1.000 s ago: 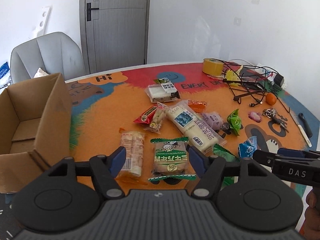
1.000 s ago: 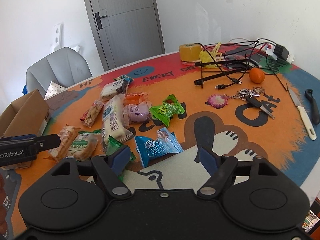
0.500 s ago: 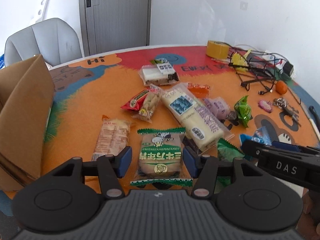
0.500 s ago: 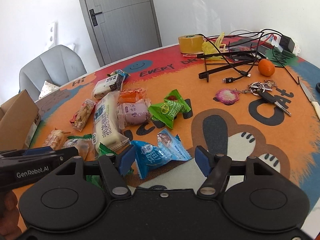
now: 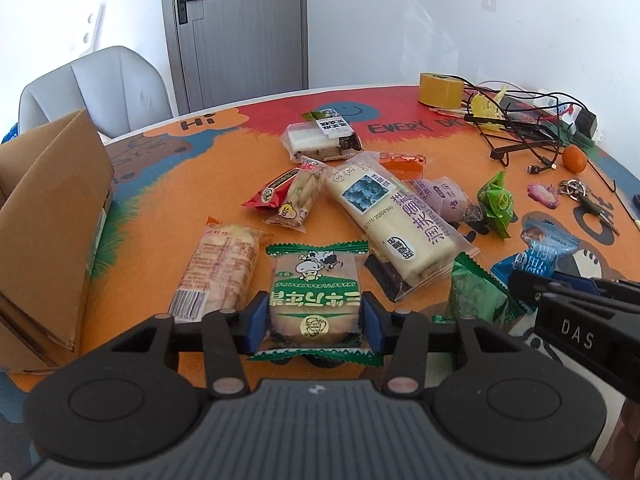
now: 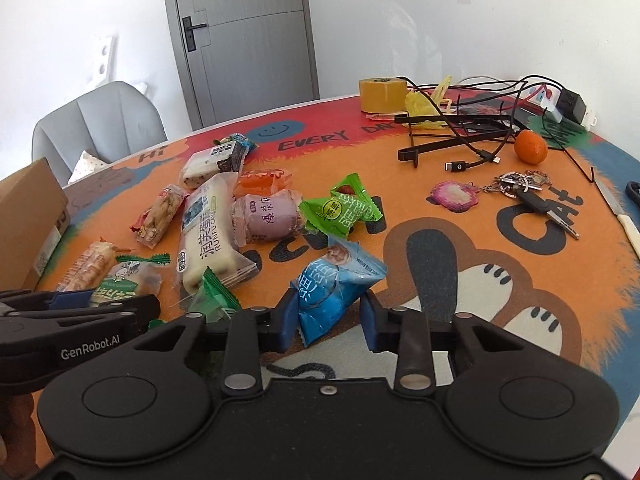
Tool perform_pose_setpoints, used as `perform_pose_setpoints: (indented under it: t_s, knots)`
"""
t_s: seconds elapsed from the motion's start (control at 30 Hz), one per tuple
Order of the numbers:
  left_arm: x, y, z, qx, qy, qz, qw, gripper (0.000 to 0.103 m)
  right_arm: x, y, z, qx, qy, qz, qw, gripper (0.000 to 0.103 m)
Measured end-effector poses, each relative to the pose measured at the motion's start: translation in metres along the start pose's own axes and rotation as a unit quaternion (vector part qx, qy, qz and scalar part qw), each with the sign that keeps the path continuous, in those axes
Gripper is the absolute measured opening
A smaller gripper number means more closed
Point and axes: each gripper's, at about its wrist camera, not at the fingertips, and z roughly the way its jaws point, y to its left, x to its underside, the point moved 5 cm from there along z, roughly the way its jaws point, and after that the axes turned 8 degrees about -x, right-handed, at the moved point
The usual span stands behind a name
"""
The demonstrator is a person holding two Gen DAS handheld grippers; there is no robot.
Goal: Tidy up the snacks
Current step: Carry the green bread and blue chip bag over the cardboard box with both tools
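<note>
Snack packs lie scattered on the orange cartoon table mat (image 5: 160,208). My left gripper (image 5: 314,320) is low over the mat. Its jaws are closing on a green-edged cake pack (image 5: 314,280), and both blue pads touch the wrapper's sides. My right gripper (image 6: 328,316) is shut on a blue snack pack (image 6: 336,280) that rests on the mat. In the left wrist view that blue snack pack (image 5: 536,252) shows just beyond the right gripper's fingers (image 5: 560,292). An open cardboard box (image 5: 48,216) stands at the left.
A long white cake pack (image 5: 384,216), a purple pack (image 6: 268,216), green packs (image 6: 340,210) and other snacks lie mid-table. Tape roll (image 5: 440,88), tangled cables (image 6: 472,128), an orange (image 6: 530,147), keys (image 6: 524,184) and a knife (image 6: 624,220) sit right. A grey chair (image 5: 100,84) stands behind the box.
Both grippers sank toward the mat and narrowed their jaws. The left came around the green-edged cake pack. The right came around the blue pack and closed on it.
</note>
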Motion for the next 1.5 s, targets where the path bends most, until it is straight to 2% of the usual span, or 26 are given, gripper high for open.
perform_pose_setpoints:
  t_s: [0.2, 0.6, 1.07, 1.5]
  knots:
    - [-0.001, 0.004, -0.018, 0.005, -0.020, -0.004, 0.9998, 0.047, 0.000, 0.007, -0.013, -0.006, -0.020, -0.001, 1.000, 0.025]
    - [-0.008, 0.037, -0.060, -0.023, -0.066, -0.046, 0.9965, 0.047, -0.007, 0.031, -0.041, -0.035, -0.062, -0.013, 0.997, 0.025]
    - [-0.028, 0.099, -0.115, -0.077, -0.124, -0.099, 0.9843, 0.047, -0.031, 0.083, -0.063, -0.102, -0.097, -0.045, 0.989, 0.025]
    - [-0.035, 0.173, -0.127, -0.111, -0.147, -0.140, 0.9730, 0.047, -0.044, 0.142, -0.053, -0.137, -0.109, -0.085, 0.981, 0.025]
